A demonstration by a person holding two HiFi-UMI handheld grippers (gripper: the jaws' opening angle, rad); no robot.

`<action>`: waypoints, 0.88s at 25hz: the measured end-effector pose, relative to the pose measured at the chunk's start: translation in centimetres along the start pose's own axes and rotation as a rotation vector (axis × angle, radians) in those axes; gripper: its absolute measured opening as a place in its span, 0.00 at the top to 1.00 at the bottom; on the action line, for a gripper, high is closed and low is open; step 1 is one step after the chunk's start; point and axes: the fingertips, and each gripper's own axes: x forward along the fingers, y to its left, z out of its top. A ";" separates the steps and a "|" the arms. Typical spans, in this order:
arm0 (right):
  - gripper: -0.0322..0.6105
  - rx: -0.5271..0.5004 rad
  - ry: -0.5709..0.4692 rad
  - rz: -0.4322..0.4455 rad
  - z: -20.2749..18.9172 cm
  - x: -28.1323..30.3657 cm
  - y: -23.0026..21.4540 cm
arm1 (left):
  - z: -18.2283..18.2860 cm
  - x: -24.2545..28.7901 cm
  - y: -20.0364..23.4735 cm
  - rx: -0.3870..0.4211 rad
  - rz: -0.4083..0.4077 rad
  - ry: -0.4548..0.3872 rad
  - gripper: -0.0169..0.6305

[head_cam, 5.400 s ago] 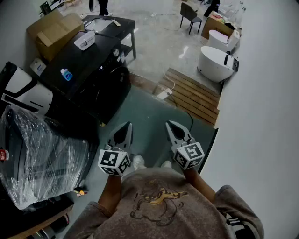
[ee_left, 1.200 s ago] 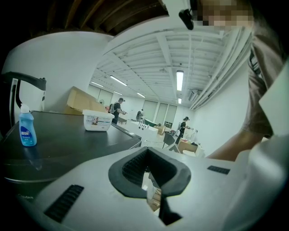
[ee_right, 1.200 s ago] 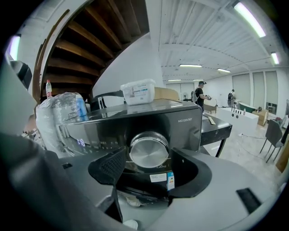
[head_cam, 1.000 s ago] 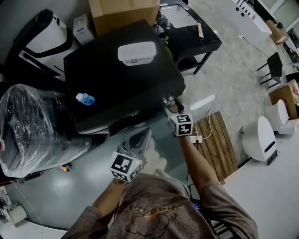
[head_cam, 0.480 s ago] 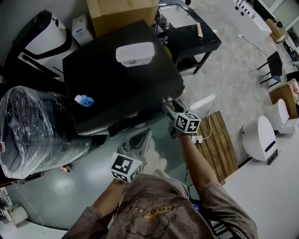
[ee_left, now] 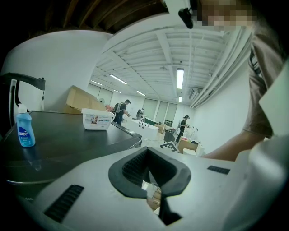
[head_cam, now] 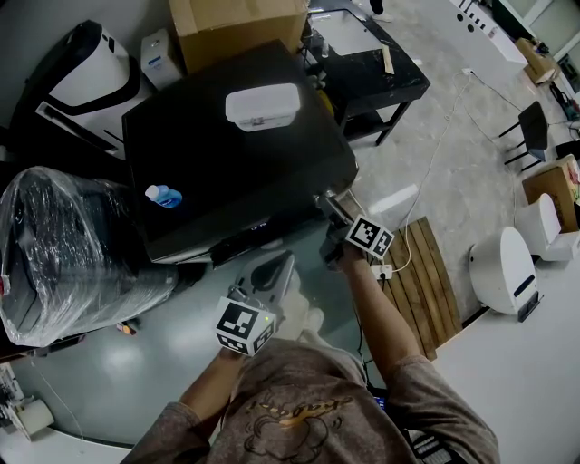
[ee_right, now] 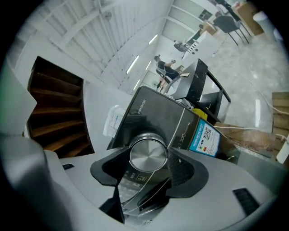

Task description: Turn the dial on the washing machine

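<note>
The black washing machine (head_cam: 227, 172) stands in front of me, its top filling the middle of the head view. Its round silver dial (ee_right: 148, 151) sits on the front panel at the machine's right corner. My right gripper (ee_right: 149, 159) is shut on the dial, one dark pad against each side of it. In the head view the right gripper (head_cam: 332, 208) reaches to that corner and hides the dial. My left gripper (head_cam: 279, 265) hangs lower, in front of the machine, shut with nothing in it; the left gripper (ee_left: 156, 180) points across the machine's top.
A small blue bottle (head_cam: 164, 195) and a white box (head_cam: 263, 104) rest on the machine's top. A cardboard box (head_cam: 240, 23) stands behind it, a plastic-wrapped appliance (head_cam: 63, 254) to the left. A black table (head_cam: 372, 63), a wooden pallet (head_cam: 421, 263) and a power strip (head_cam: 381, 270) lie right.
The right gripper's marker cube has swung right and down as the gripper rolled around the dial. The left gripper has stayed in place.
</note>
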 end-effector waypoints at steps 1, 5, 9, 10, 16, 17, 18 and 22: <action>0.54 0.012 -0.004 0.003 0.0 0.0 0.0 | 0.0 0.0 0.0 0.001 0.000 0.000 0.99; 0.54 -0.056 0.007 -0.001 0.1 0.1 0.2 | 0.0 0.0 0.0 0.002 0.002 -0.001 0.99; 0.54 -0.203 0.027 -0.019 0.4 0.1 1.0 | 0.1 -0.1 0.0 0.002 0.006 0.000 0.99; 0.53 -0.236 0.034 -0.025 0.4 0.0 1.0 | 0.1 -0.1 -0.1 0.001 0.006 0.000 0.99; 0.52 -0.576 0.109 -0.126 -0.4 -0.2 0.3 | -0.1 -0.1 -0.3 0.001 0.003 0.002 0.99; 0.52 -0.644 0.115 -0.140 -0.4 -0.3 0.4 | -0.1 -0.1 -0.4 0.002 0.003 0.003 0.99; 0.52 -0.707 0.119 -0.152 -0.5 -0.3 0.6 | -0.1 -0.1 -0.4 0.002 0.004 0.004 0.99; 0.52 -0.869 0.142 -0.176 -1.0 -0.1 0.9 | -0.2 -0.2 -0.4 0.002 0.010 0.004 0.99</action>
